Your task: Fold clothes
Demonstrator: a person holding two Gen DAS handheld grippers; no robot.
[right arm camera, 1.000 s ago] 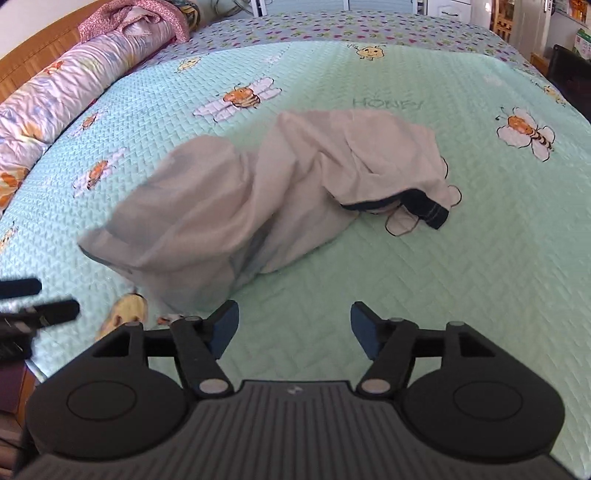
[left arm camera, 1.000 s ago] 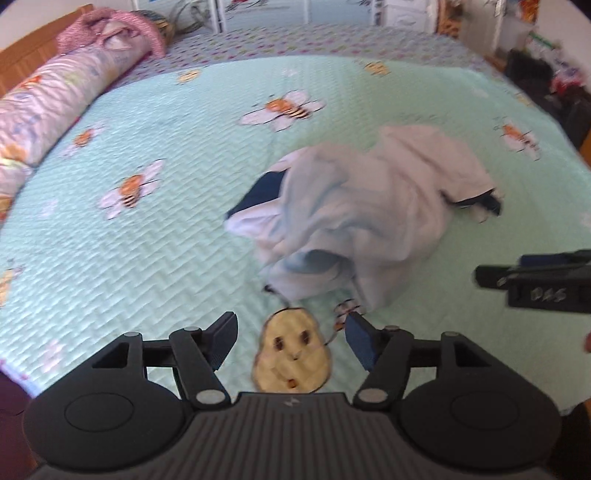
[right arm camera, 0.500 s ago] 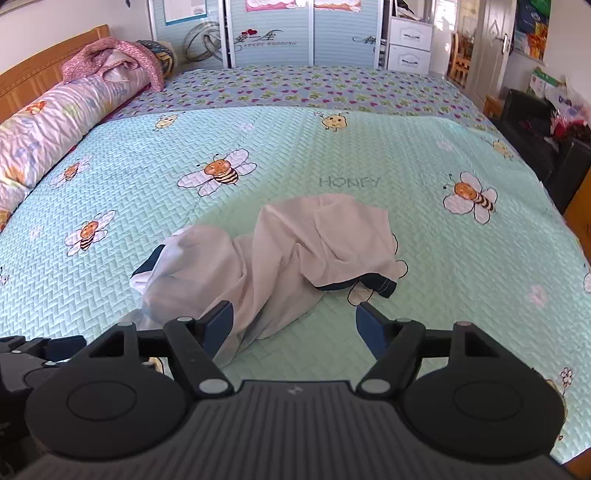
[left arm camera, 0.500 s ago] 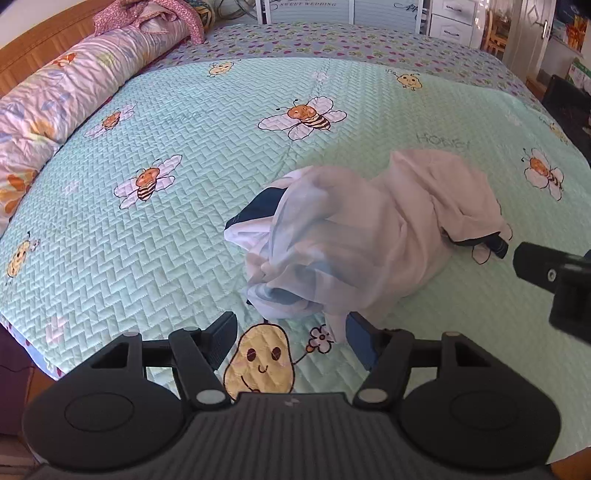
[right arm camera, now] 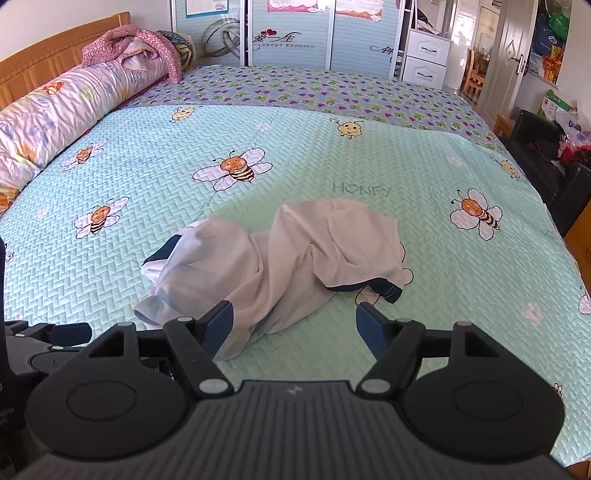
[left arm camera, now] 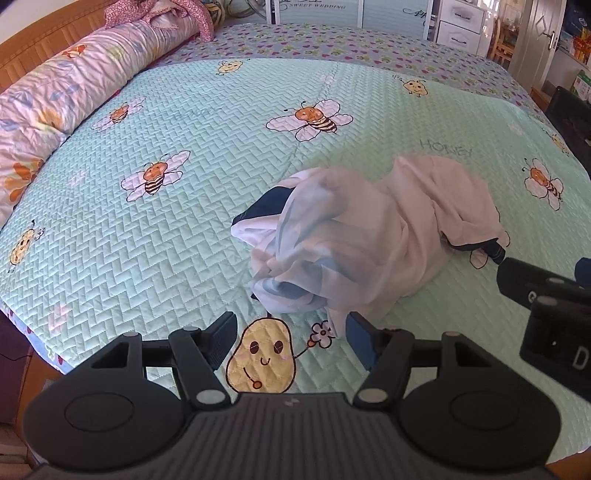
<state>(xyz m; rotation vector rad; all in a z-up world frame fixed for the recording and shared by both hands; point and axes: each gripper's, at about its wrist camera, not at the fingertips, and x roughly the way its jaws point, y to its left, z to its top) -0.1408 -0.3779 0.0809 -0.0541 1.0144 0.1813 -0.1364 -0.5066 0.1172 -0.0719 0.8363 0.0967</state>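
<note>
Item: one white garment [left arm camera: 373, 236] with dark navy trim, crumpled in a loose heap on the bed, unfolded. It lies ahead of both claws and is touched by neither.

Left gripper [left arm camera: 290, 338]: jaws spread, nothing between them but bedspread. The garment's nearest edge lies just beyond the fingertips, closest to the right-hand finger [left arm camera: 360, 336]. Directly between the fingers, on the quilt, is a printed yellow pear-faced figure [left arm camera: 262, 356] holding a flower.

Right gripper [right arm camera: 293, 326]: jaws spread, nothing gripped. The heap sits ahead and to the left of centre; its near fold shows just past the left-hand finger [right arm camera: 218, 325], while the navy cuff [right arm camera: 384, 288] lies just beyond the right-hand one.

Bedspread [left arm camera: 184, 229]: pale green quilt with bees and the word HONEY, under everything.

Seen from the left claw only: the pear figure, and the right gripper's body at that view's right edge, beside the garment.

Seen from the right claw only: the left gripper's body low at the left edge; the wardrobe doors [right arm camera: 288, 33] lettered SWEET WEDDING in full; a white drawer unit [right arm camera: 424, 59]; an open doorway on the right.

Both views: a rolled floral duvet [right arm camera: 66, 107] far left along the wooden headboard [right arm camera: 55, 48].
</note>
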